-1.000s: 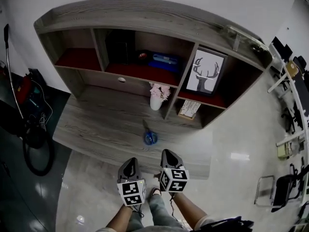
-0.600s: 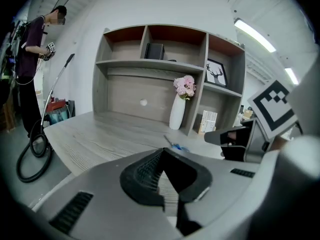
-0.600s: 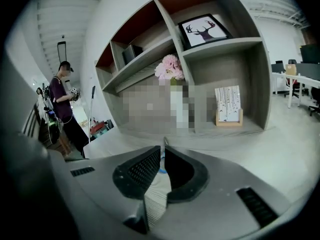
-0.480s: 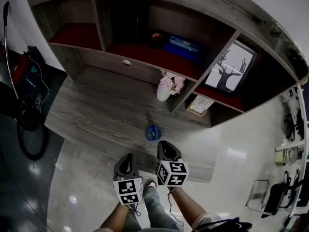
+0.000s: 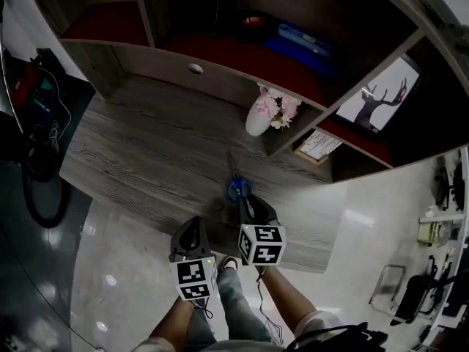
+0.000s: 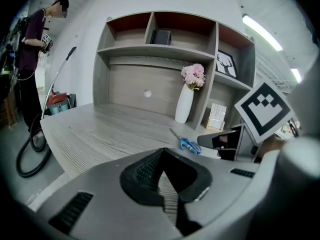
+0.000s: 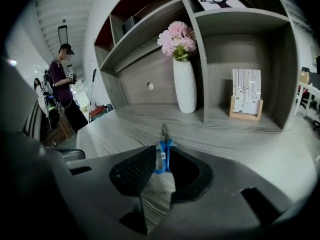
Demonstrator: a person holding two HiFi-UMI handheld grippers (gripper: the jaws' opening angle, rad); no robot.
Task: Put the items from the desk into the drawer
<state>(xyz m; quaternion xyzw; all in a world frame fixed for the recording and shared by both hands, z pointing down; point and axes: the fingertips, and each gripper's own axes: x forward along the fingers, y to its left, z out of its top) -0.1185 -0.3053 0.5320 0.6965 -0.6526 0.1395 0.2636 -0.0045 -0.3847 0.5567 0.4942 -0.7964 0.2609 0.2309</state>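
Blue-handled scissors (image 5: 236, 187) lie on the grey wooden desk (image 5: 146, 160), near its front edge. My right gripper (image 5: 248, 202) hovers just short of their handles, jaws a little apart; in the right gripper view the scissors (image 7: 160, 160) show through the gap of the right gripper (image 7: 161, 151). My left gripper (image 5: 190, 235) hangs before the desk edge, shut and empty; its own view has the left gripper (image 6: 162, 154) tips together, the scissors (image 6: 188, 144) off to the right. The drawer front with a round knob (image 5: 195, 69) is closed under the shelves.
A white vase of pink flowers (image 5: 258, 119) stands behind the scissors beside a shelf divider. A card stand (image 5: 317, 145) and a deer picture (image 5: 381, 97) sit in the right cubbies. A vacuum hose (image 5: 33, 189) lies on the floor left. A person (image 6: 30, 59) stands far left.
The view has closed in on the desk. My right gripper has moved forward over the desk edge up to the scissors' handles; the left one followed slightly.
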